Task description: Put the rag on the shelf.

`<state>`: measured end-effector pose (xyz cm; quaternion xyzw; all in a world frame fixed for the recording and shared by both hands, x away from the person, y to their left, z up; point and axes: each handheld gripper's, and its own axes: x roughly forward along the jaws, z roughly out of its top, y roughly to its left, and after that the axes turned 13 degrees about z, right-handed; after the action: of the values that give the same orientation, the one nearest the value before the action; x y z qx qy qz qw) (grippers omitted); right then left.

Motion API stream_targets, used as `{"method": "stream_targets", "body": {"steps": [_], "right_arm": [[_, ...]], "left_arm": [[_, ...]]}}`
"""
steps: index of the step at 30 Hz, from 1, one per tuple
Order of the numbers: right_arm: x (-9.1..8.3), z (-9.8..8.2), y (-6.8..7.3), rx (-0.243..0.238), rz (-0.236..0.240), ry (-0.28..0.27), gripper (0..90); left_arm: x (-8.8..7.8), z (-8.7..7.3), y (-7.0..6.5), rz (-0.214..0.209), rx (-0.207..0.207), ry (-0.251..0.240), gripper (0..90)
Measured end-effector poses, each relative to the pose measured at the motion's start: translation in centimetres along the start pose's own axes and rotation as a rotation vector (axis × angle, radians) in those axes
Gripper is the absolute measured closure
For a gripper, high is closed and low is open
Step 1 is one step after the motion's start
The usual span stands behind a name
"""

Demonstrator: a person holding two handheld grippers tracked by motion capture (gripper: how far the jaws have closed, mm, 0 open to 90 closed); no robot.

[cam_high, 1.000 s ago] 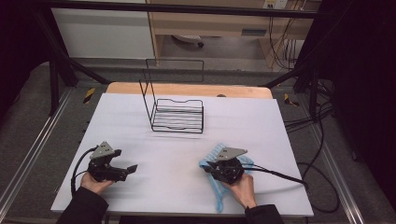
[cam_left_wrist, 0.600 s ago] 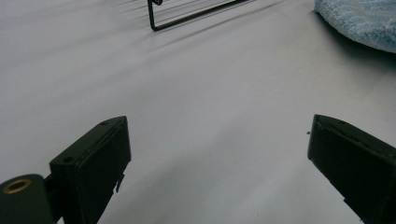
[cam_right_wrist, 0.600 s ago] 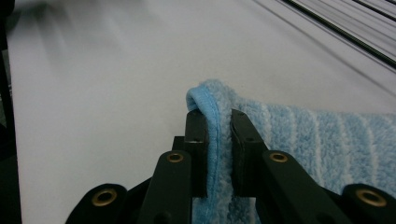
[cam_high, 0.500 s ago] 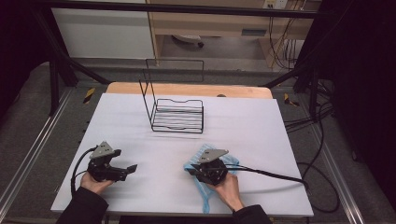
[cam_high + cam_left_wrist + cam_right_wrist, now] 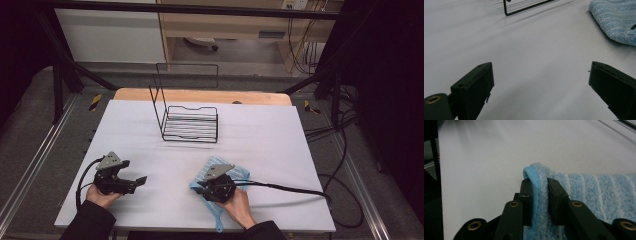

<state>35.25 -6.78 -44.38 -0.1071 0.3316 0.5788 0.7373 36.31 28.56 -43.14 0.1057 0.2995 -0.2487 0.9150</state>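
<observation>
two claws, high view: the left claw [image 5: 141, 180] sits on the near left of the white desk [image 5: 260, 135] in a person's left hand [image 5: 100, 196]; the right claw [image 5: 199, 186] sits at the near middle in the right hand [image 5: 235, 205], on top of a blue striped towel [image 5: 241, 172].
towel, high view: it lies flat on the near part of the desk, under and around the right claw, one end reaching the near edge.
rack, high view: a black wire rack [image 5: 190, 125] stands farther back near the desk's middle, well apart from both claws.
left claw, left gripper view: jaws stand wide apart with bare desk between them, holding nothing; the towel [image 5: 614, 20] lies off at the upper right, and a bit of the rack [image 5: 524, 8] shows at the top.
right claw [image 5: 540, 192], right gripper view: a raised fold of the towel [image 5: 599, 192] stands between the jaws; the jaws have just been opening, and the pads [image 5: 527, 192] look to be still touching the cloth on both sides, though the close view leaves how firmly unclear.
</observation>
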Motion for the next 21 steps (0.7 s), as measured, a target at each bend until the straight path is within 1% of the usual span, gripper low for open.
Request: {"method": "stream_targets", "body": {"steps": [1, 2, 3, 5, 9, 10, 11, 12, 13, 14, 16, 17, 20, 21], "right_arm": [[0.1, 0.0, 0.0, 0.009, 0.007, -0.012, 66.5], [0.1, 0.0, 0.0, 0.009, 0.007, -0.012, 66.5], [0.0, 0.0, 0.1, 0.019, 0.005, -0.029, 57.9], [-0.5, 0.2, 0.2, 0.024, -0.009, -0.049, 46.9], [-2.0, 0.8, 0.1, 0.035, -0.052, -0.087, 29.7], [-2.0, 0.8, 0.1, 0.035, -0.052, -0.087, 29.7], [-2.9, 0.9, -0.3, 0.056, -0.063, -0.1, 23.4], [-3.4, 0.9, -0.5, 0.07, -0.07, -0.109, 20.3], [-3.8, 0.8, -0.8, 0.086, -0.082, -0.118, 18.1], [-3.8, 0.8, -0.8, 0.086, -0.082, -0.118, 18.1], [-4.8, 0.5, -1.4, 0.105, -0.104, -0.132, 15.1], [-5.8, 0.0, -2.0, 0.124, -0.13, -0.142, 12.6], [-7.2, -0.6, -2.6, 0.14, -0.167, -0.151, 12.0], [-7.2, -0.6, -2.6, 0.14, -0.167, -0.151, 12.0]], "left_arm": [[0.0, 0.0, 0.0, 0.0, -0.001, 0.0, 6.0], [0.0, 0.0, 0.0, 0.001, -0.002, 0.001, 6.0], [0.0, 0.0, -0.1, 0.0, -0.002, 0.001, 6.0], [0.0, 0.0, -0.1, 0.001, -0.001, 0.001, 6.0], [0.0, 0.1, -0.1, 0.001, 0.0, 0.003, 6.0], [0.0, 0.1, -0.1, 0.001, -0.001, 0.004, 6.0], [0.0, 0.1, -0.1, 0.001, -0.001, 0.004, 6.0], [0.0, 0.1, -0.2, 0.001, -0.005, 0.003, 6.0], [0.0, 0.1, -0.2, 0.001, -0.005, 0.003, 6.0], [0.1, 0.1, -0.2, 0.001, -0.004, 0.004, 6.0], [0.1, 0.2, -0.3, 0.002, -0.005, 0.006, 6.0], [0.1, 0.2, -0.4, -0.002, -0.009, 0.008, 6.0], [0.1, 0.3, -0.6, -0.004, -0.011, 0.009, 6.0], [0.1, 0.4, -0.7, -0.005, -0.009, 0.01, 6.0]]}}
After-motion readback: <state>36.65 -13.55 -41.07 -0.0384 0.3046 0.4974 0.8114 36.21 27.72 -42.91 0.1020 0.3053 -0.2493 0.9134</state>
